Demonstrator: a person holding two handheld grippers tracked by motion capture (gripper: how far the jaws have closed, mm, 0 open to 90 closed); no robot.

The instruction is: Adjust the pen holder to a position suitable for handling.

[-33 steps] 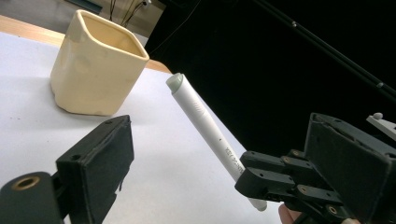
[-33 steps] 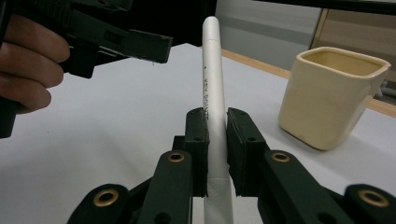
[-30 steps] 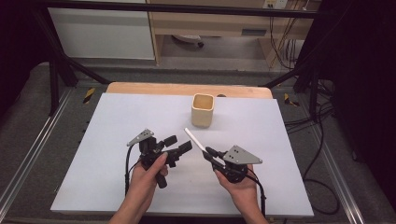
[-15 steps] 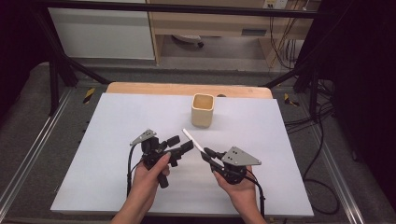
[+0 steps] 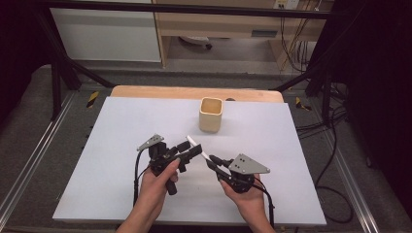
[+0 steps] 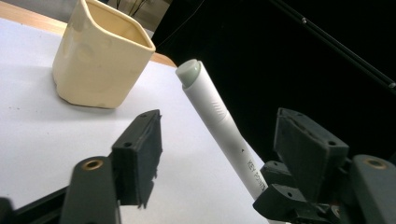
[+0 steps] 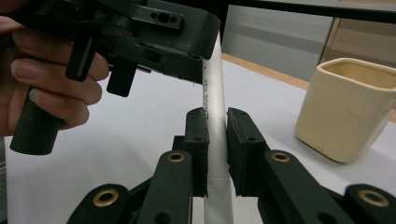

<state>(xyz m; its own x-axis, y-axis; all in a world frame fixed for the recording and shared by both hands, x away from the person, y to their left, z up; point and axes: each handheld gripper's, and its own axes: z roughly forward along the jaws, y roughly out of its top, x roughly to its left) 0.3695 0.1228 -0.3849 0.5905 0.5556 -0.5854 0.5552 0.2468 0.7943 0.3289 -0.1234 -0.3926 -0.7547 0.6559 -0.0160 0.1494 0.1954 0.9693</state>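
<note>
High view, and both tools are over the white counter (image 5: 111, 160), close together near its middle: the right tool (image 5: 212, 159) has its jaws clamped on a white marker (image 5: 197, 146), which slants up and away from it toward the left tool (image 5: 190, 151). The right gripper view shows it well, the two black jaws pressed against the marker's barrel (image 7: 214, 121) from either side, the barrel rising straight between them and passing behind the left tool (image 7: 154, 28) above, where fingers (image 7: 51, 74) wrap its handle. In the left gripper view the left tool's jaws stand wide apart, with the marker (image 6: 219, 126) tilted up between them, nearer the right-hand jaw and touching neither pad as far as can be seen, its grey-green end cap topmost. A cream square cup (image 5: 211, 114) stands upright on the counter beyond both tools, well clear of the marker's tip.
</note>
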